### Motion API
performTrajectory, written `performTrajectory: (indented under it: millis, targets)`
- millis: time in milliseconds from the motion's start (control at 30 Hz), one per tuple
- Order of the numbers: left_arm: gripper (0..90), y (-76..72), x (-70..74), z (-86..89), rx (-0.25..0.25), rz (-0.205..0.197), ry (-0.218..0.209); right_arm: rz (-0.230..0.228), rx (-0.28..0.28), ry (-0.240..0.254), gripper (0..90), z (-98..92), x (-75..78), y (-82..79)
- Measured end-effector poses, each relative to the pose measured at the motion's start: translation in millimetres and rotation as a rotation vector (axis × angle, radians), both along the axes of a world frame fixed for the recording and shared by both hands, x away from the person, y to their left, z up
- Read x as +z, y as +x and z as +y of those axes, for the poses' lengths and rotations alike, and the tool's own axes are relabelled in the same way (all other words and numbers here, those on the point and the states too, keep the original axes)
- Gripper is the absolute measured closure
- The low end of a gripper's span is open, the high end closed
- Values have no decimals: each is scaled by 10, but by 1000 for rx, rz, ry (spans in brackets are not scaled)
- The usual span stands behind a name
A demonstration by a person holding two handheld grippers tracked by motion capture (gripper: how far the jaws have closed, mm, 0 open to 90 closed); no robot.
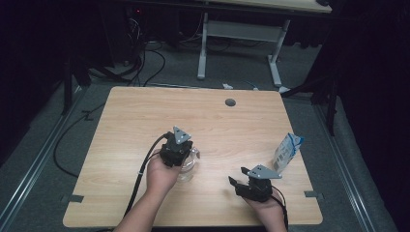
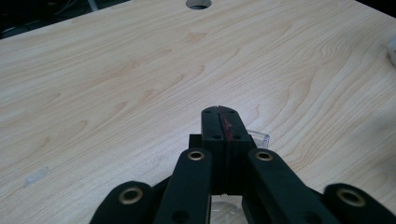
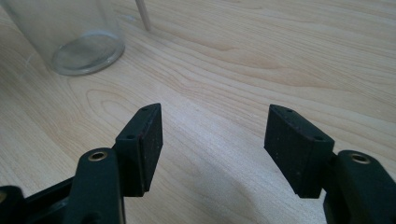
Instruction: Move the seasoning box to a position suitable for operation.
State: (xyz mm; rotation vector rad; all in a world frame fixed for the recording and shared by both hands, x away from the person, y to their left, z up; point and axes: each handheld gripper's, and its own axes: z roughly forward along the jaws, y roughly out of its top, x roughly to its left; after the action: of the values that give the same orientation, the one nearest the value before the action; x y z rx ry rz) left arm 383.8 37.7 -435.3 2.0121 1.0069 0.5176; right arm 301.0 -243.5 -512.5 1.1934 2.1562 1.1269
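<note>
My right gripper [image 1: 238, 182] idled at 5 o'clock, jaws wide, holding nothing. At 7 o'clock my left gripper [image 2: 219, 122] stood pinched on the rim of 1 glass [image 1: 189, 165] near the table's [image 1: 135, 111] middle. The glass stood upright, axis vertical, mouth up. I judged moving it level best.

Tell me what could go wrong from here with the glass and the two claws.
The left claw seems pinched on the clear glass at its rim only, so the glass might slip or tip. The milk carton stands near the table edge, where the open right claw could knock it off.
</note>
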Motion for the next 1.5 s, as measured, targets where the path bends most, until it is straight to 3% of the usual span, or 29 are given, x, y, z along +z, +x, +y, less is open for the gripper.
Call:
performTrajectory:
  millis: [133,233,333,367,500,567,600,667,700,833,1133,1500]
  targets:
    - [899,-42,162,204,13,-53,-28,5,2,-6,373,18,-5,-4]
    - [890,-66,176,314,20,-61,-22,6,2,-8,373,18,-9,-1]
    - [873,-114,95,557,47,-60,-36,8,0,-14,372,19,-19,3]
    - [866,-114,95,557,47,-60,-36,8,0,-14,372,19,-19,3]
    - [864,-159,-127,755,52,-32,-58,11,-1,-20,371,21,-32,6]
    - [865,-175,-184,781,48,-22,-73,11,-2,-22,371,21,-34,9]
    - [878,-191,-267,808,15,-50,-91,11,-3,-27,371,23,-43,15]
    - [899,-206,-324,813,1,-56,-84,13,-9,-27,367,21,-51,19]
    - [900,-239,-355,811,26,-43,-88,15,-11,-27,367,20,-54,21]
    - [900,-300,-499,822,40,-49,-148,9,-16,-43,371,23,-65,14]
    - [900,-293,-582,779,1,-37,-162,10,-23,-9,466,8,-49,-14]
    - [900,-390,-597,810,-20,-38,-166,15,-44,-3,466,-1,-72,-6]
